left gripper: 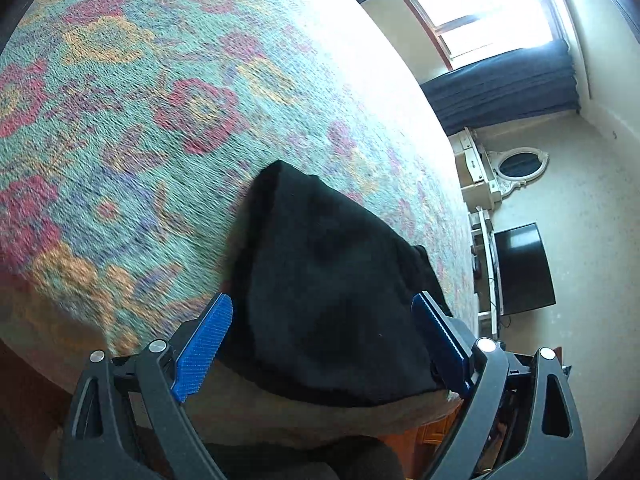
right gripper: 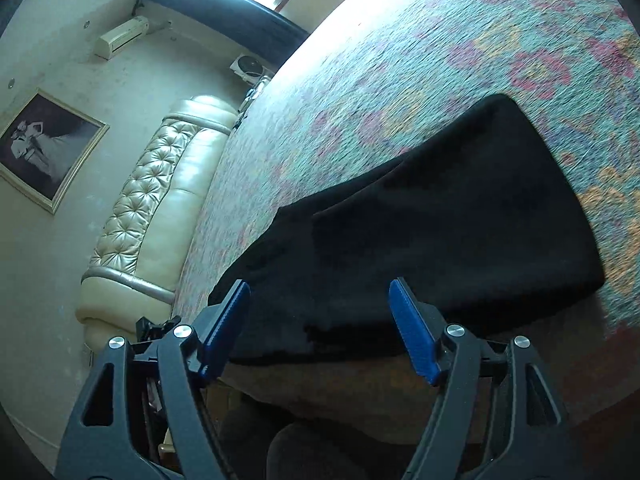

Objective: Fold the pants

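Observation:
Black pants lie folded into a compact bundle on the flowered bedspread, near the bed's near edge. My left gripper is open, its blue pads standing on either side of the bundle's near end, apart from the cloth. In the right wrist view the pants lie the same way on the bedspread. My right gripper is open over the bundle's near edge, with its blue pads wide apart and holding nothing.
A cream tufted headboard runs along the bed's far side. A framed picture hangs on the wall. A dark TV, a white dresser with an oval mirror and a curtained window stand beyond the bed.

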Tool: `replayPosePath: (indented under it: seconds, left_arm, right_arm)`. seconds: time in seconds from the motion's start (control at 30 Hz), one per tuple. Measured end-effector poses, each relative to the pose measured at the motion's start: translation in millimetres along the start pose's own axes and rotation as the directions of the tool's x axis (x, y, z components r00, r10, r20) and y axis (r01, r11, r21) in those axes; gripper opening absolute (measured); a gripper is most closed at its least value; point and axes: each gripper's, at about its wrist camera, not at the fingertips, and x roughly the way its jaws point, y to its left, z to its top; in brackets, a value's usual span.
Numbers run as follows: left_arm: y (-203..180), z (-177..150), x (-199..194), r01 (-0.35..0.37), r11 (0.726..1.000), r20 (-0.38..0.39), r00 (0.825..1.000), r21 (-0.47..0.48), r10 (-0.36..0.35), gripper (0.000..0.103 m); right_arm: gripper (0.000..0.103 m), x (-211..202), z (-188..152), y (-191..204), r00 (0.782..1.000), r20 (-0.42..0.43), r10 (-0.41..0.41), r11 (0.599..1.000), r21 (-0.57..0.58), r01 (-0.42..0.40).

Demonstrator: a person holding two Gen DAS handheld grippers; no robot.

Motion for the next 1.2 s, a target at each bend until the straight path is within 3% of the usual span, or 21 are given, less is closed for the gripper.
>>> replayPosePath:
  seconds: [0.17,0.27,0.33,0.4,0.47,0.57,0.73,0.9,1.03,1.2]
  left_arm:
    - [22,17,28,0.058,0.998,-0.1,0.993,-0.023,-0.06,0.089]
    - [22,19,36,0.114,0.994,-0.113,0.987,-0.003,-0.113,0.088]
    - [22,17,39,0.149,0.989,-0.118,0.982,-0.014,-0.15,0.077]
    - [23,14,49,0.173,0.984,-0.145,0.974,-0.036,-0.176,0.056]
    - [27,10,61,0.146,0.987,-0.171,0.973,-0.068,-0.155,0.027]
    - [34,10,67,0.174,0.977,-0.161,0.968,-0.125,-0.193,0.018]
    - [18,10,59,0.157,0.985,-0.141,0.976,-0.073,-0.166,0.015]
    - [-28,11,36,0.168,0.986,-0.095,0.982,0.018,-0.165,0.014]
    - [-91,9,23,0.128,0.98,-0.072,0.99,0.154,-0.118,0.014]
    - [-182,-10,24,0.117,0.933,-0.087,0.992,0.341,-0.093,0.014]
  right_arm:
    - [0.072,23,-18,11,0.997,-0.081,-0.019,0.999,-0.037,0.016]
    - [0.072,33,-25,12,0.992,-0.119,-0.044,0.998,-0.055,0.038]
    - [0.072,39,-29,11,0.988,-0.146,-0.043,0.998,-0.054,0.035]
    - [0.072,42,-31,12,0.986,-0.158,-0.045,0.998,-0.058,0.036]
    - [0.072,44,-34,17,0.985,-0.163,-0.048,0.997,-0.07,0.037]
    - [0.073,48,-36,23,0.984,-0.169,-0.059,0.995,-0.087,0.045]
    - [0.073,47,-36,33,0.988,-0.133,-0.078,0.99,-0.125,0.061]
    - [0.073,45,-33,35,0.989,-0.11,-0.101,0.986,-0.147,0.084]
    - [0.073,44,-30,30,0.989,-0.095,-0.11,0.988,-0.123,0.098]
    - [0.073,38,-26,26,0.994,-0.054,-0.095,0.992,-0.084,0.091]
